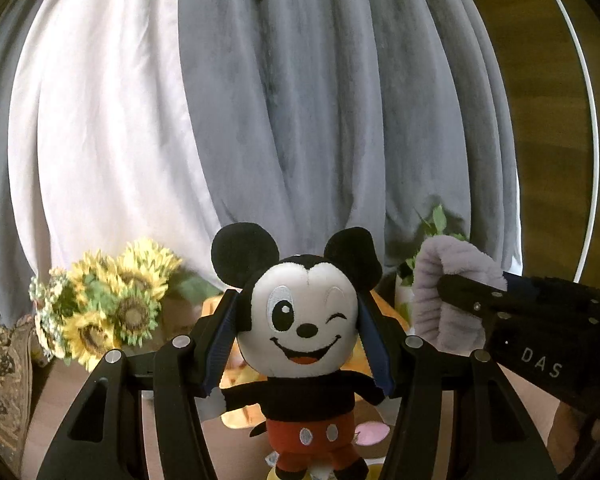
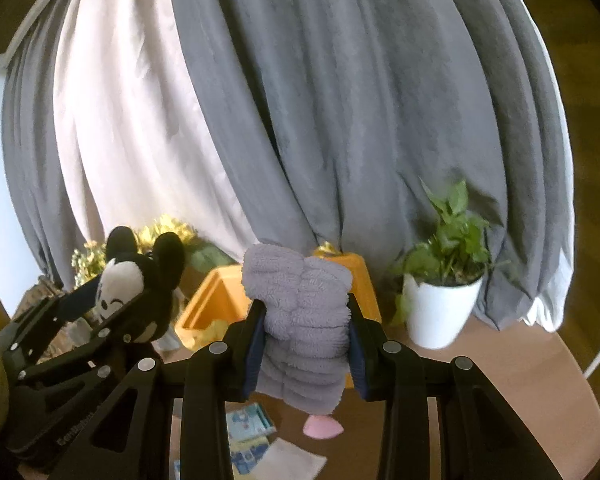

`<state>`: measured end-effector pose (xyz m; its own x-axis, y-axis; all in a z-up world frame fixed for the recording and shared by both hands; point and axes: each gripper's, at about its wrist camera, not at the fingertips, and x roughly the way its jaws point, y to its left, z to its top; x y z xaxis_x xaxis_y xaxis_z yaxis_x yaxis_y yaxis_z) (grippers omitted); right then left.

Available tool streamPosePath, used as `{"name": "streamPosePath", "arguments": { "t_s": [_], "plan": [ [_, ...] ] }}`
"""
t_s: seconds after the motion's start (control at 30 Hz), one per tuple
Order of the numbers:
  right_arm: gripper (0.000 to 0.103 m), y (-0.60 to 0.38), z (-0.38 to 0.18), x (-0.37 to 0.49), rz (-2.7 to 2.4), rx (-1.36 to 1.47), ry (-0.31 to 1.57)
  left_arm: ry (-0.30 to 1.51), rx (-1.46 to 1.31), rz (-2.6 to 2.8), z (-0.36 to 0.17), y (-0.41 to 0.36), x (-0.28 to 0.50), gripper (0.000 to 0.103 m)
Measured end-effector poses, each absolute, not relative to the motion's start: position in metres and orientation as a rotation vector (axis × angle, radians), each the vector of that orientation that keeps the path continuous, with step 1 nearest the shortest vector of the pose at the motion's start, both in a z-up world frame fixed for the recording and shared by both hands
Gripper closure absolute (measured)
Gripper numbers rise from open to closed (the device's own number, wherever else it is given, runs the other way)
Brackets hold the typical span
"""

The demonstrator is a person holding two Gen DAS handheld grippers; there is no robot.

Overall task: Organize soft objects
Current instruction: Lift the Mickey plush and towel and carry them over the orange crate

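A mouse plush (image 1: 304, 332) with black ears, a white winking face and red shorts hangs upright above the table, my left gripper (image 1: 298, 312) shut on the sides of its head. The right wrist view shows the same mouse plush (image 2: 128, 296) and left gripper (image 2: 100, 304) at the left. A fluffy lilac cloth (image 2: 300, 320), rolled up, is held upright, with my right gripper (image 2: 306, 320) shut on its middle. In the left wrist view the lilac cloth (image 1: 444, 292) and right gripper (image 1: 472, 296) appear at the right. Behind both stands an orange bin (image 2: 216, 300).
Grey and white curtains (image 2: 300, 120) hang behind the wooden table (image 2: 500, 380). Sunflowers (image 1: 112, 304) stand at the back left, a potted plant (image 2: 444, 280) in a white pot at the back right. A pink soft piece (image 2: 322, 428), printed cards (image 2: 248, 432) and a white cloth (image 2: 292, 460) lie below.
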<state>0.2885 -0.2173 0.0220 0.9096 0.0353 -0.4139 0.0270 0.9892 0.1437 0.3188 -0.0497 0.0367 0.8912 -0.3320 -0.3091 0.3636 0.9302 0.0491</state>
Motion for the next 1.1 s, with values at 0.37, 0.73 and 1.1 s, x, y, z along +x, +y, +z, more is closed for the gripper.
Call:
{"name": "streamPosePath", "arguments": {
  "t_s": [0.37,0.73,1.1],
  "plan": [
    [0.066,-0.216,0.042,0.329,0.032,0.105,0.395,0.281,0.106,-0.362,0.058,-0.054,0.355,0.046],
    [0.066,-0.217,0.046,0.376,0.039,0.083,0.400,0.260,0.130,-0.336,0.058,-0.061,0.403,0.046],
    [0.066,-0.221,0.022,0.439,0.047,0.087,0.459,0.287,0.123,-0.315,0.040,-0.066,0.469,0.046]
  ]
}}
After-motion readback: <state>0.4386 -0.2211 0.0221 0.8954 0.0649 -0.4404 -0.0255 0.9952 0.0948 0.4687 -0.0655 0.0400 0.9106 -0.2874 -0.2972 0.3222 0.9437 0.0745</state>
